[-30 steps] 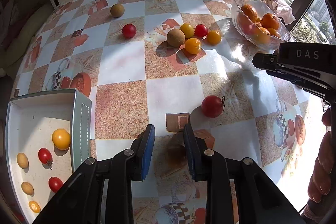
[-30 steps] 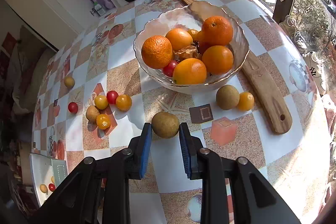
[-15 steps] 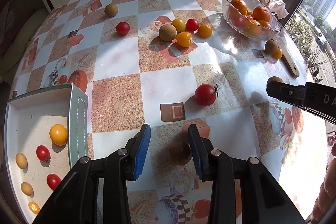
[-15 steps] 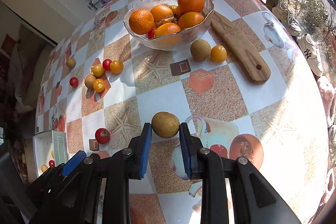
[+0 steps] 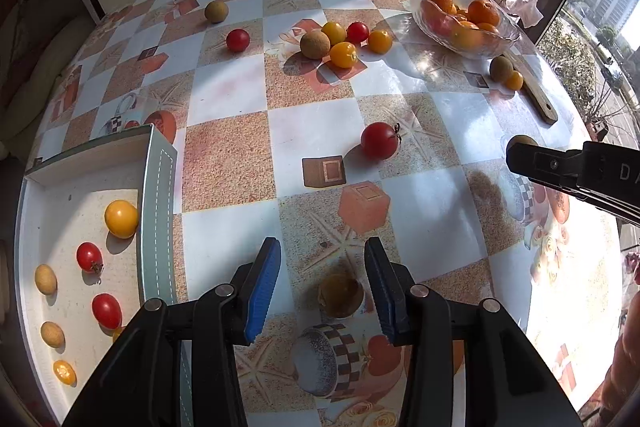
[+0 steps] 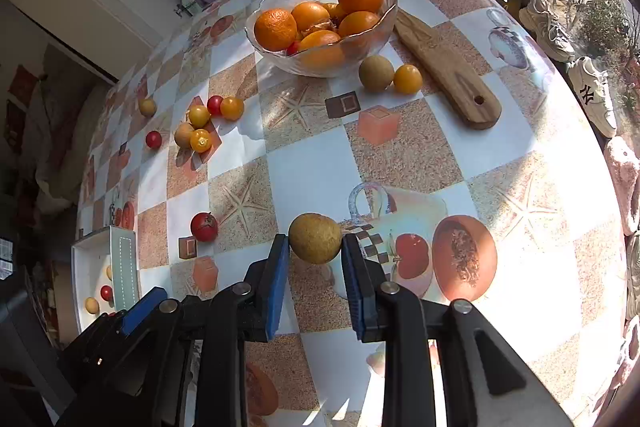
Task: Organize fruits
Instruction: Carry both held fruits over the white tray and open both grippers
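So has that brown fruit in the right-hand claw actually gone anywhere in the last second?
Yes. The brown fruit, gripped by the right gripper, has travelled away from the glass bowl, toward the white tray.

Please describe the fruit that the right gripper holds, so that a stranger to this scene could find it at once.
Start from the glass bowl of oranges and come down the checked table toward the camera. There the right gripper pinches a brown fruit between its blue fingers. It is the only fruit lifted off the table.

Black tool (image 5: 320, 291), blue ribbed pads (image 5: 262, 291)
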Available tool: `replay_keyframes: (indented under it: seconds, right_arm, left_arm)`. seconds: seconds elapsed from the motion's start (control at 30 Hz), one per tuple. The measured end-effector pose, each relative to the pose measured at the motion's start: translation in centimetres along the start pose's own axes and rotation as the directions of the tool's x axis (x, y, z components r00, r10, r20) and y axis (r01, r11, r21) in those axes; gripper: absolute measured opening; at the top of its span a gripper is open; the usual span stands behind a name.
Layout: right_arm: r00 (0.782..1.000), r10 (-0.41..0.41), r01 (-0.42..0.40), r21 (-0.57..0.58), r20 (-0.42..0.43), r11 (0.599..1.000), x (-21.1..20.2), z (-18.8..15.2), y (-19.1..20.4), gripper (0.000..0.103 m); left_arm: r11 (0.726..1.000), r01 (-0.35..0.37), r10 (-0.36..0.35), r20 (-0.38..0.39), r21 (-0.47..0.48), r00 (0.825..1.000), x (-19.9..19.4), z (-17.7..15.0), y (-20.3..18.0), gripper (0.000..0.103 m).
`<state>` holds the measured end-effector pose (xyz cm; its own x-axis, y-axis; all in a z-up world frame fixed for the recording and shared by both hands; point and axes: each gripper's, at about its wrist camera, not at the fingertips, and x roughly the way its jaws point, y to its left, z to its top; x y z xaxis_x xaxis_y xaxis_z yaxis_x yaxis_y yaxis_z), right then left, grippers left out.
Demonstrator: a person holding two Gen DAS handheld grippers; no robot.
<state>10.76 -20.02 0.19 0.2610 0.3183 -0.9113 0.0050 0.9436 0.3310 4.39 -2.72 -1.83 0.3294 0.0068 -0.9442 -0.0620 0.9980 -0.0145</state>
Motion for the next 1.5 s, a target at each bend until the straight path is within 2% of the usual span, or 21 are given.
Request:
replay_keyframes:
  seconds: [0.23,0.37,0.4,0.5,0.8,1.03,1.33,1.5]
  right_arm:
    - [1.0,0.0,0.0,-0.009,-0.004,1.0,-0.5,-0.5,0.2,0.029]
    - [1.0,0.002,-0.002,-0.014,-0.013,1.0,-0.4,-0.9,0.4,0.029]
    - [1.0,0.002,-0.003,-0.016,-0.016,1.0,-0.5,-1.1,0.4,0.029]
    - [1.0,0.002,-0.003,-0.031,-0.023,1.0,-0.6,-1.6,0.8,0.029]
    - [0.998,-0.006,0.001,-0.082,-0.059,0.997,-1.3,-3.0,2.1,0.029]
    - [0.997,-0.009,-0.002,-0.142,-0.079,0.99,-2.0,-3.8,4.3,0.029]
    - [0.992,0.012,-0.045,-0.259,-0.127,0.965,-1.9,-5.6,9.8,0.029]
    - [0.985,0.031,-0.086,-0.336,-0.167,0.938,-1.1,-7.0,13.8,0.029]
  left_arm:
    - [1.0,-0.025,0.025,-0.015,0.007,1.0,0.1,-1.3,-0.8,0.044]
    - [1.0,-0.013,0.013,-0.002,0.017,1.0,0.0,-1.2,-1.1,0.03]
    - [1.0,-0.007,0.007,0.0,0.018,1.0,0.0,-1.1,-1.0,0.023]
    - [1.0,0.023,-0.023,0.003,0.009,1.0,-0.1,-0.9,-0.9,0.023]
    - [0.999,0.047,-0.047,0.027,-0.018,0.999,-2.7,-0.8,0.3,0.023]
    - [0.997,0.031,-0.028,0.049,-0.067,0.998,-5.6,-1.7,3.6,0.023]
    - [0.987,-0.051,0.057,0.033,-0.152,0.998,-8.7,-5.4,10.0,0.023]
    - [0.968,-0.104,0.109,0.009,-0.227,0.994,-9.4,-7.7,14.1,0.023]
